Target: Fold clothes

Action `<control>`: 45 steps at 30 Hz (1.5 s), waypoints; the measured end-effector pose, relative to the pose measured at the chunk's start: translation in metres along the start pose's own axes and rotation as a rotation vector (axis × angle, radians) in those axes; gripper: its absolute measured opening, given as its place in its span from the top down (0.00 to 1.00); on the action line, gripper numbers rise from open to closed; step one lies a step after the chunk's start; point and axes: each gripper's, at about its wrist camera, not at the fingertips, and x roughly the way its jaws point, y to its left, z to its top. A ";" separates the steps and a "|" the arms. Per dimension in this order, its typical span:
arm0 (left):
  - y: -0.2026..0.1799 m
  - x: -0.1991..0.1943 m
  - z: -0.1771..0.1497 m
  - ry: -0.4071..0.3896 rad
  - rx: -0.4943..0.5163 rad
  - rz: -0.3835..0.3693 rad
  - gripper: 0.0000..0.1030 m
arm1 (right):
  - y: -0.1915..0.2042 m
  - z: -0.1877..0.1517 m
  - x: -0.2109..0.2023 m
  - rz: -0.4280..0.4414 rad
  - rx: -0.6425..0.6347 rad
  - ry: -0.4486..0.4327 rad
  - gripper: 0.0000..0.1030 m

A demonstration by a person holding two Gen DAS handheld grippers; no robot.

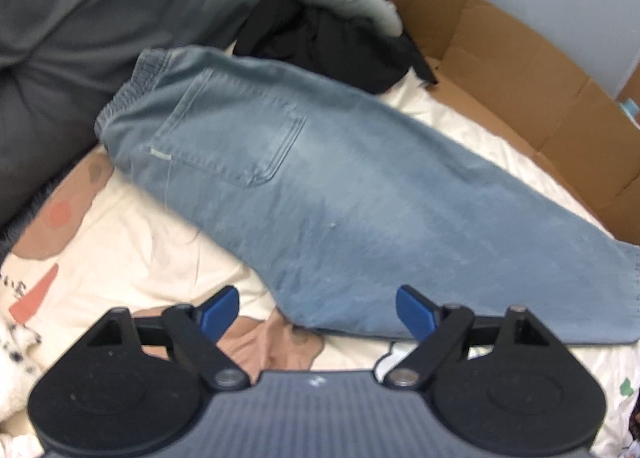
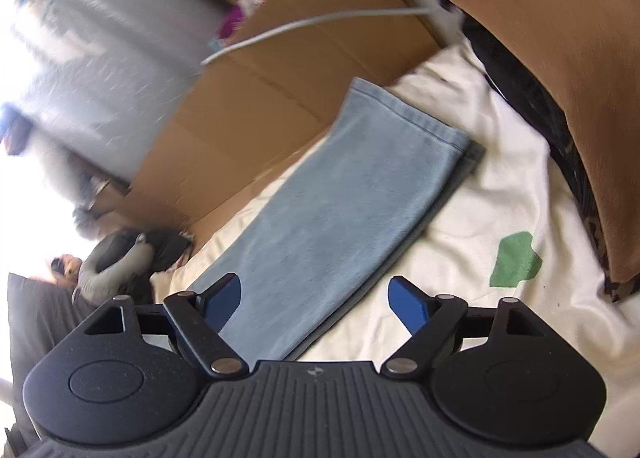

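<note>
In the left wrist view, a pair of light blue denim jeans (image 1: 320, 194) lies folded lengthwise on a cream bed sheet with coloured patches (image 1: 132, 234). Its long axis runs diagonally, the elastic waistband at upper left and the leg toward lower right, back pocket facing up. The left hand-held gripper (image 1: 318, 312) hovers above the jeans' near edge, its blue fingers spread wide and holding nothing. Brown cardboard (image 1: 520, 70) lies beyond, with a dark garment (image 1: 332, 46) near the waistband.

In the right wrist view, the jeans (image 2: 340, 218) stretch away, hem end pointing upward and far. The right hand-held gripper (image 2: 316, 300) is wide open and empty above the leg.
</note>
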 end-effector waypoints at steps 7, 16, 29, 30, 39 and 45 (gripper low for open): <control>0.009 0.041 -0.014 0.011 -0.009 -0.088 0.19 | -0.032 0.003 0.041 -0.015 0.101 -0.019 0.41; 0.011 0.087 -0.029 0.029 -0.062 -0.095 0.31 | -0.066 0.008 0.075 -0.017 0.236 -0.055 0.41; 0.026 0.103 -0.030 0.022 -0.183 -0.095 0.30 | -0.086 0.021 0.101 0.000 0.401 -0.075 0.89; 0.026 0.103 -0.029 0.020 -0.191 -0.097 0.31 | -0.088 0.021 0.101 0.003 0.414 -0.079 0.89; 0.033 0.102 -0.025 0.014 -0.223 -0.119 0.31 | -0.097 0.020 0.095 0.057 0.508 -0.152 0.86; 0.040 0.098 -0.023 0.015 -0.258 -0.149 0.33 | -0.089 0.026 0.109 0.023 0.464 -0.147 0.85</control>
